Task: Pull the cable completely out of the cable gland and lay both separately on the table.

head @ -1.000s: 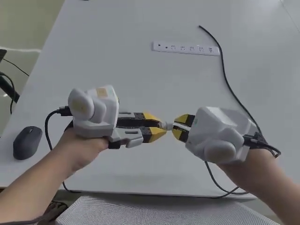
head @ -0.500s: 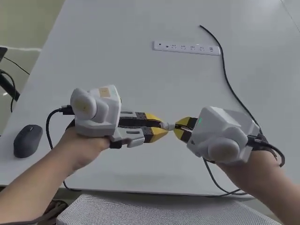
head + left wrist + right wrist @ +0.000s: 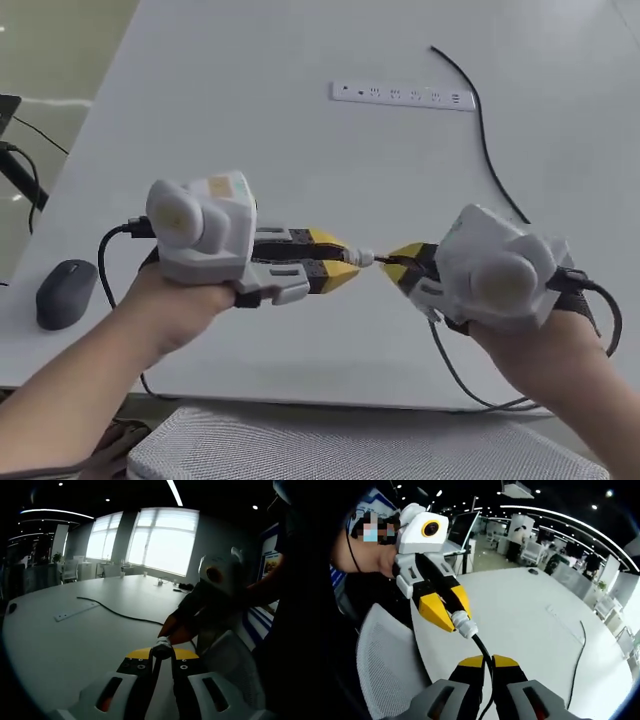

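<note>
The white cable gland (image 3: 465, 625) sits pinched at the yellow tips of my left gripper (image 3: 345, 266), which is shut on it; it also shows as the cable gland (image 3: 162, 646) between the left jaws and as the cable gland (image 3: 361, 259) over the table's near edge. A thin black cable (image 3: 482, 649) runs out of the gland into my right gripper (image 3: 487, 661), which is shut on it. In the head view the right gripper (image 3: 397, 264) faces the left one, a short stretch of cable (image 3: 380, 262) spanning the gap. Both are held above the white table (image 3: 300, 150).
A white power strip (image 3: 403, 95) lies at the far side of the table, with a black cord (image 3: 487, 140) curving from it toward the right hand. A dark mouse (image 3: 65, 292) rests at the left edge. A grey mesh chair (image 3: 330, 450) is below the table edge.
The right gripper has drawn away to the right, widening the gap from the left gripper, and a short length of black cable now shows between them. The left gripper has stayed nearly still.
</note>
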A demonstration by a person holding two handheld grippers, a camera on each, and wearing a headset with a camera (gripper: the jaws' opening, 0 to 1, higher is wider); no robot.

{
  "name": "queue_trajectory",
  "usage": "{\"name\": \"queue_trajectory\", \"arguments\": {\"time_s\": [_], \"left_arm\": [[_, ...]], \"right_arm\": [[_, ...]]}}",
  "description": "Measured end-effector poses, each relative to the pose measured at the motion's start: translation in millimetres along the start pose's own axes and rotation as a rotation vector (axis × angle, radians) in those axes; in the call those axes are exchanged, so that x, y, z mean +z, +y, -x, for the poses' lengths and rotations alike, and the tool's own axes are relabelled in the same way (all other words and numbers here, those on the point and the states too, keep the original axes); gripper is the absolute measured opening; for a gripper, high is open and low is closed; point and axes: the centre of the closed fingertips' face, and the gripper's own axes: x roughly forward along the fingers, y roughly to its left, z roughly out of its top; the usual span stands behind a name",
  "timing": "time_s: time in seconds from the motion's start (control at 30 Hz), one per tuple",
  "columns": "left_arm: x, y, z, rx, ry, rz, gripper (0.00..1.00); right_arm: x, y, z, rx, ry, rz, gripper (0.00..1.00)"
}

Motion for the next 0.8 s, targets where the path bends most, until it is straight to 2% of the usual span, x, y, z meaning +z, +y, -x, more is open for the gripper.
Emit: {"name": "queue_trajectory", "arguments": {"time_s": [0.03,0.13,0.37,0.57,0.67,0.8], "left_arm": [[0.6,-0.5,0.6,0.002,-0.002,-0.003,0.15],[1.3,-1.4,1.9,0.004,-0.005,-0.001,0.15],[0.2,-3.0,2.8,0.008,-0.009,0.000,0.15],[-0.9,-3.0,2.8,0.008,-0.010,-0.001,0.15],[-0.7,-3.6,2.0,0.004,-0.008,-0.001,0.15],[-1.1,-4.4,0.0,-0.002,-0.004,-0.003,0.15]], "right_arm": [[-3.5,-2.6,0.0,-0.003,0.003,-0.026,0.00],[-17.5,-9.2,0.5,-0.004,0.016,-0.172,0.00],[-45.2,-18.3,-2.0,0.006,0.040,-0.366,0.00],[-70.6,-30.1,-8.2,-0.016,0.073,-0.529,0.00],[-80.1,-34.7,-9.7,-0.020,0.080,-0.576,0.00],[-89.9,-33.3,-10.3,-0.021,0.110,-0.624,0.00]]}}
